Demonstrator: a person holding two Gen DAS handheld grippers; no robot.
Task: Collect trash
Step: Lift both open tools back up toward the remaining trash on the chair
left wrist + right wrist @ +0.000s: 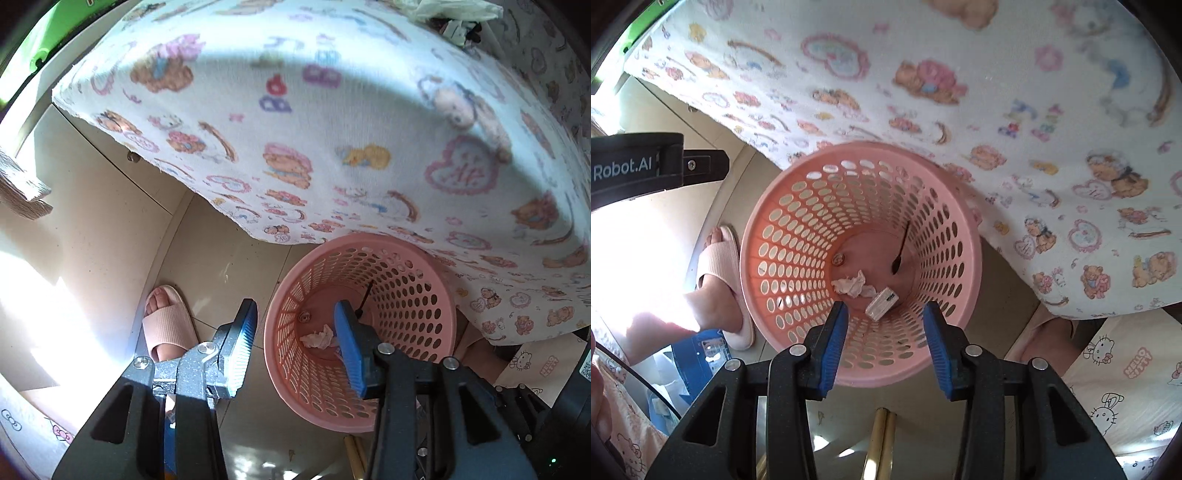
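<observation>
On the tiled floor, both tools gape empty over the pink basket

The left gripper hangs with jaws apart over the pink basket, where a crumpled tissue lies.

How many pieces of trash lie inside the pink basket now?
4 in the pink perforated plastic basket: crumpled white tissue, small white wrapper, dark thin stick, small round brownish object. More may be hidden.
</observation>
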